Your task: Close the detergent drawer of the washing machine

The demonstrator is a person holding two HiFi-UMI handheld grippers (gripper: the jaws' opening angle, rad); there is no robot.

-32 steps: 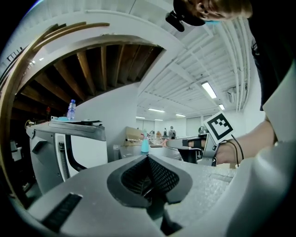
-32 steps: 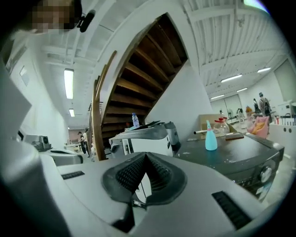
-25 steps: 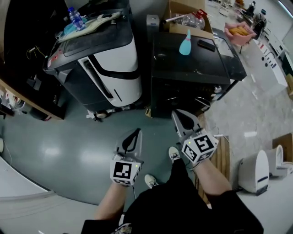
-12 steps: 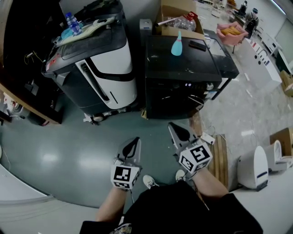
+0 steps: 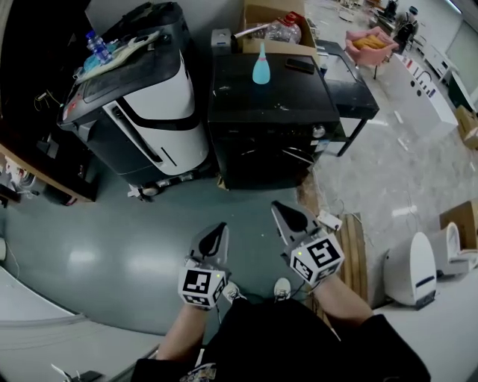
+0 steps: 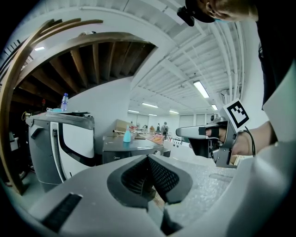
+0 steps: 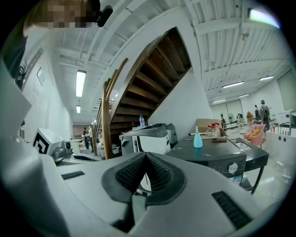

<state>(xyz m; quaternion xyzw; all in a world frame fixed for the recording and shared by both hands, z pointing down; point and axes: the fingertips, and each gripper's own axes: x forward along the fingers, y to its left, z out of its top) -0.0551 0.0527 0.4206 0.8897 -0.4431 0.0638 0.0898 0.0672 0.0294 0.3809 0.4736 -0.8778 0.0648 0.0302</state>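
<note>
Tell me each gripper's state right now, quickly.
Left tongs: closed, holding nothing.
Right tongs: closed, holding nothing.

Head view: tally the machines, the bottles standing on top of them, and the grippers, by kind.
Machines: 2, black washing machine and white-and-black machine
Bottles on top: 2, teal bottle and water bottle
Grippers: 2, left gripper and right gripper
Total: 6

Glossy black washer (image 5: pixel 265 97) on a smooth, shiny grey floor (image 5: pixel 112 246); a cardboard box (image 5: pixel 258 13) behind it, rough wooden planks (image 5: pixel 364 254) alongside.
</note>
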